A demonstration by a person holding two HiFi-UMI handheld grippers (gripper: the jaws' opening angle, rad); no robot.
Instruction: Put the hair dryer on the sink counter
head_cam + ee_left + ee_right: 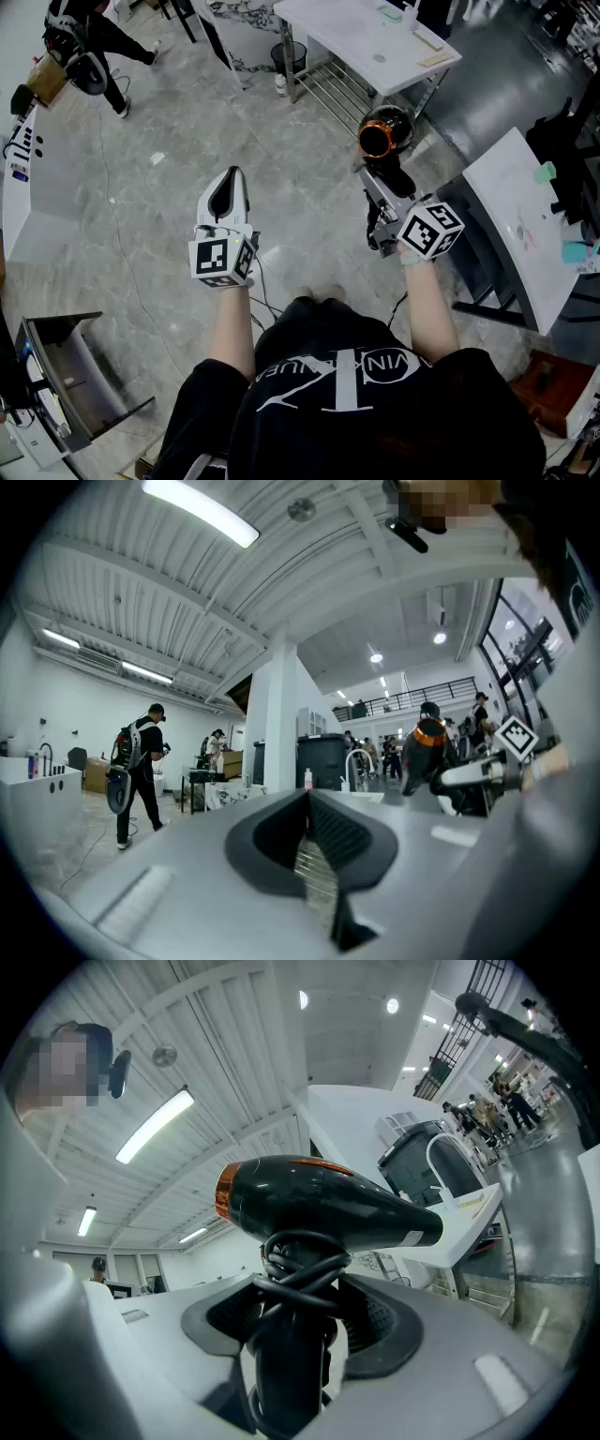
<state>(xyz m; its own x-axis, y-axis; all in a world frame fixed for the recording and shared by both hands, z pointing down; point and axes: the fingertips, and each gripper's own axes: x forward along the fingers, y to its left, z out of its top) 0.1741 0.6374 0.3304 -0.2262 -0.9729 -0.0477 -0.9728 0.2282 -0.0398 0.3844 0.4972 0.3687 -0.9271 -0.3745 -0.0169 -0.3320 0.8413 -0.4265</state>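
The hair dryer (385, 137) sits right of centre in the head view, black with an orange ring at its mouth, held above the grey floor (150, 216). The right gripper (379, 199) has its jaws clamped on the handle, wide enough to take it. In the right gripper view the coiled cord (298, 1277) wraps the handle between the pads. The left gripper (228, 187), left of centre, has its jaws pressed together with nothing in them. A white counter (361, 42) stands at the upper middle of the frame.
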